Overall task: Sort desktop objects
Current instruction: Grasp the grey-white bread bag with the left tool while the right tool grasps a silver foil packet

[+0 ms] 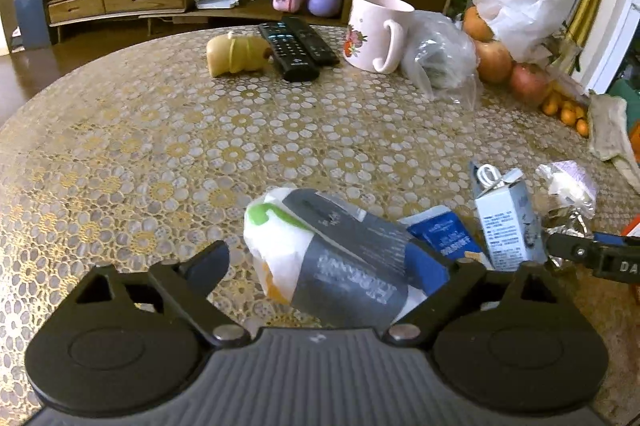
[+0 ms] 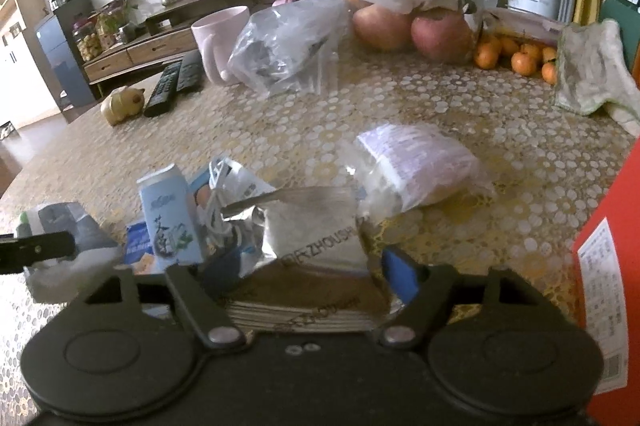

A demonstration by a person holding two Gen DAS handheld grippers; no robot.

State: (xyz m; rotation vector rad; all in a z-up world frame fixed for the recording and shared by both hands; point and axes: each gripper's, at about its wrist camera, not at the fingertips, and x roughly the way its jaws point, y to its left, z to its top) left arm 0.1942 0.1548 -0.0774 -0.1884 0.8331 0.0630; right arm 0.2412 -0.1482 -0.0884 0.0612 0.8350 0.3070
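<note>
My left gripper (image 1: 320, 258) stands open around a white, green and grey packet (image 1: 320, 246) that lies on the patterned table (image 1: 160, 146). A blue flat box (image 1: 444, 230) and a pale blue carton (image 1: 508, 222) with a white cable sit just right of it. My right gripper (image 2: 308, 258) is open around a silver foil pouch (image 2: 316, 226) lying on a stack of paper. The pale blue carton (image 2: 172, 214) stands to its left, and a clear packet with purple print (image 2: 416, 162) lies beyond. The right gripper's finger shows in the left wrist view (image 1: 588, 254).
At the far side are a yellow pig figure (image 1: 240, 54), two remotes (image 1: 296, 46), a pink mug (image 1: 376, 30), a clear bag (image 1: 440, 58), apples (image 1: 496, 58) and tangerines (image 1: 564, 110) under a white bag. A cloth (image 2: 592, 70) and a red box (image 2: 616, 266) are at the right.
</note>
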